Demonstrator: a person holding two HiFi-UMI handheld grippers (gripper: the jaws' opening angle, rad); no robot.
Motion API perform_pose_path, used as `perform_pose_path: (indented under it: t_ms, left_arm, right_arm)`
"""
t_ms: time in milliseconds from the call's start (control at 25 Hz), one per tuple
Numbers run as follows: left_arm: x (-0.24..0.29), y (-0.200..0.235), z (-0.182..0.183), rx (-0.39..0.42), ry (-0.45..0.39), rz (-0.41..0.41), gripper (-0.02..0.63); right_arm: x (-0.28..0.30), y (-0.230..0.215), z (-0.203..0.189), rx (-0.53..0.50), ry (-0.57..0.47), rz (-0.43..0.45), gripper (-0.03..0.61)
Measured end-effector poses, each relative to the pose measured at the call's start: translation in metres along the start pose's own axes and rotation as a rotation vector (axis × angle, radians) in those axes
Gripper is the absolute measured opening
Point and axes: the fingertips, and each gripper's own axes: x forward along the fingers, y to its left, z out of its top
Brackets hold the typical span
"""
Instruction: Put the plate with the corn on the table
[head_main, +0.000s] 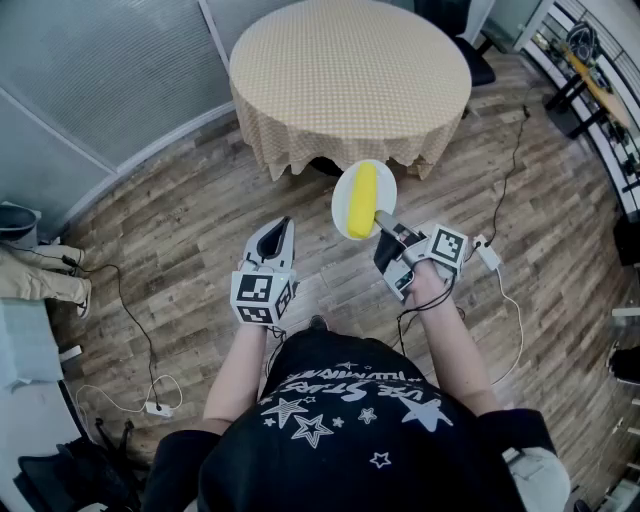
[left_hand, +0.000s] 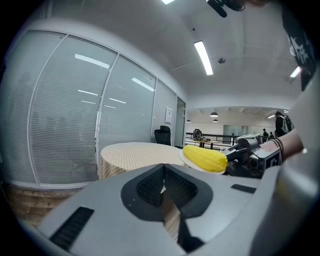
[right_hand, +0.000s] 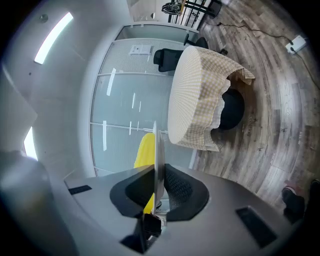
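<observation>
Your head camera looked steeply down on the left hand-held gripper (head_main: 283, 228) and the right hand-held gripper (head_main: 384, 222) close below, with the round worktop (head_main: 350, 70) farther ahead. Each gripper camera faced along its jaws toward that worktop, the right one rolled sideways. All three views shared the worktop and the corn (head_main: 362, 200).

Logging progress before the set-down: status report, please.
Right gripper shut on plate rim, corn lying on it. Left gripper shut, empty. Plate short of table, nothing in the way.
</observation>
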Motion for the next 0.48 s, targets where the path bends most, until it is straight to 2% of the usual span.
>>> perform_pose_path:
  t_ms: [360,480]
  left_arm:
    - [-0.005,-0.012,0.003,-0.025,0.017,-0.013,0.008]
    - [-0.006,-0.018,0.002,-0.006,0.033,-0.021,0.008]
  right_arm:
    - [-0.011,0.009,-0.005,-0.018,0.019,-0.027,0.052]
    - [-0.015,0.011,-0.008,-0.006,0.019,-0.019,0.052]
